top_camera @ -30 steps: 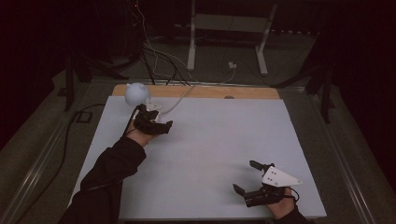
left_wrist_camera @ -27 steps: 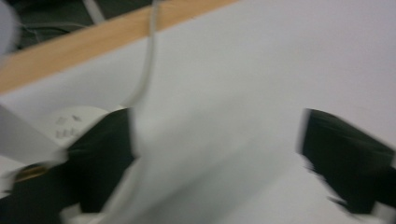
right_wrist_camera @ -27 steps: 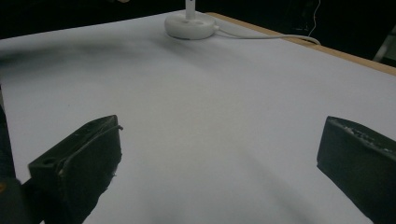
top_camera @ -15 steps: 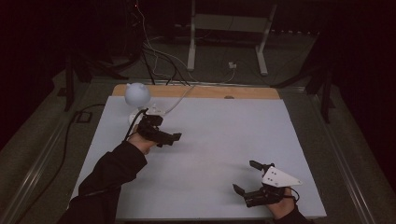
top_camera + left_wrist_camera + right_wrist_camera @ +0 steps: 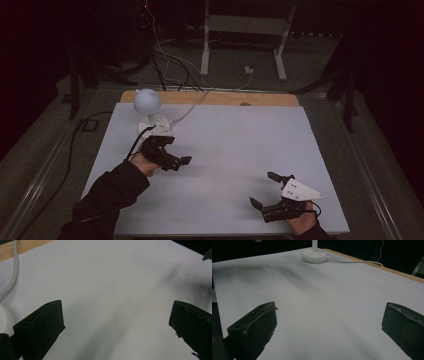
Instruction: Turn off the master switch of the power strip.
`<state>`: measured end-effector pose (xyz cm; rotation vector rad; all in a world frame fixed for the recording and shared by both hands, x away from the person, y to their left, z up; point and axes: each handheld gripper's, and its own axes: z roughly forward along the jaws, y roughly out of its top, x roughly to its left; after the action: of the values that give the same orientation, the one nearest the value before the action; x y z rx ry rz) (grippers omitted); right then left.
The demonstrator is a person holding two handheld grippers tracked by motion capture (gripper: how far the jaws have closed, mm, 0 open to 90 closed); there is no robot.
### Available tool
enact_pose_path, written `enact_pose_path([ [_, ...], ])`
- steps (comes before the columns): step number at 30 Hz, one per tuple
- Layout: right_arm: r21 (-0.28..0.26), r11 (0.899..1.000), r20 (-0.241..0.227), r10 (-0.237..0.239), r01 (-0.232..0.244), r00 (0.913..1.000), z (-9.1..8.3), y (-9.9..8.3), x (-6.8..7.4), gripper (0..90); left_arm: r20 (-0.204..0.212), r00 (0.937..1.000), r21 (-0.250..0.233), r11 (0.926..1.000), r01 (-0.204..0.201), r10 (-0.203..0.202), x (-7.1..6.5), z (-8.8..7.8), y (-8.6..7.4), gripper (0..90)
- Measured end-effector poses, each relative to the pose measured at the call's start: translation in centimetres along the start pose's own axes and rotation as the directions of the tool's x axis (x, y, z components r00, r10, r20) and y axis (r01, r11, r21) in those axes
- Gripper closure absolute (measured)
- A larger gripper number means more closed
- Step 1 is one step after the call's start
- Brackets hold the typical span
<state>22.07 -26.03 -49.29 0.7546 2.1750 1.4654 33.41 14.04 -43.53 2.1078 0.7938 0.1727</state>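
One lamp (image 5: 148, 111) stands at the far left of the tabletop (image 5: 235, 145): a single pale round globe on a short stem over one white round base, with one white cord (image 5: 192, 106) running from it toward the far edge and down off the tabletop. Two sets of tongs are in play. The left tongs (image 5: 181, 163) hover just in front of the lamp base, apart from it, in a hand with a dark sleeve; their jaws have just been opening and now stand wide with only bare surface between them, as the left gripper view (image 5: 117, 322) shows. The right tongs (image 5: 264, 189) sit near the right front corner, well apart from the lamp, carrying one grey three-cornered plate; their jaws are spread wide too, with nothing between them in the right gripper view (image 5: 329, 325). The tabletop is one plain white sheet over a wooden board, of which a strip shows along the far edge. The room is dark, with a greyish floor, several loose cables on it, and one white metal stand (image 5: 245, 35) behind the table
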Motion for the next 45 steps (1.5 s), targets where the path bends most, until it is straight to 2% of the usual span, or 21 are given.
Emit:
enact_pose_path([
  [9, 0.003, 1.000, -0.002, 0.002, -0.002, 1.0000, 0.1, 0.0, 0.1, 0.0, 0.019, 0.9998, 0.020, 0.9998, -0.005, 0.004, -1.0, -0.7, -2.4, 0.3],
  [11, 0.003, 1.000, -0.003, 0.001, 0.000, 1.0000, 0.1, 0.0, 0.1, 0.0, 0.003, 0.9999, 0.024, 0.9996, -0.014, 0.014, -1.3, -0.7, -3.0, 0.3],
  [19, 0.006, 1.000, -0.005, 0.004, -0.004, 1.0000, 0.1, 0.0, 0.1, 0.0, 0.043, 0.9986, 0.035, 0.9989, -0.031, 0.029, -2.0, -1.1, -5.1, 0.3],
  [28, 0.008, 1.000, -0.005, 0.000, 0.000, 1.0000, 0.1, 0.0, 0.2, 0.0, 0.009, 0.9994, 0.064, 0.9974, -0.033, 0.032, -1.9, -1.6, -8.1, 0.3],
  [35, 0.007, 1.000, -0.002, -0.002, 0.002, 1.0000, 0.1, 0.0, 0.1, 0.0, -0.002, 0.9997, 0.075, 0.9969, -0.024, 0.024, -1.8, -2.1, -9.9, 0.4],
  [39, 0.007, 1.000, -0.002, -0.001, 0.001, 1.0000, 0.0, 0.0, 0.1, 0.0, -0.012, 0.9999, 0.085, 0.9964, -0.006, 0.007, -1.6, -2.5, -11.1, 0.3],
  [43, 0.007, 1.000, -0.002, -0.001, 0.001, 1.0000, 0.1, 0.0, 0.1, 0.0, -0.040, 0.9992, 0.055, 0.9985, 0.008, -0.006, -1.5, -3.2, -12.1, 0.3],
  [45, 0.011, 1.000, -0.004, -0.005, 0.005, 1.0000, 0.1, 0.0, 0.2, 0.0, -0.041, 0.9991, 0.051, 0.9986, 0.013, -0.011, -1.5, -3.5, -12.5, 0.3],
])
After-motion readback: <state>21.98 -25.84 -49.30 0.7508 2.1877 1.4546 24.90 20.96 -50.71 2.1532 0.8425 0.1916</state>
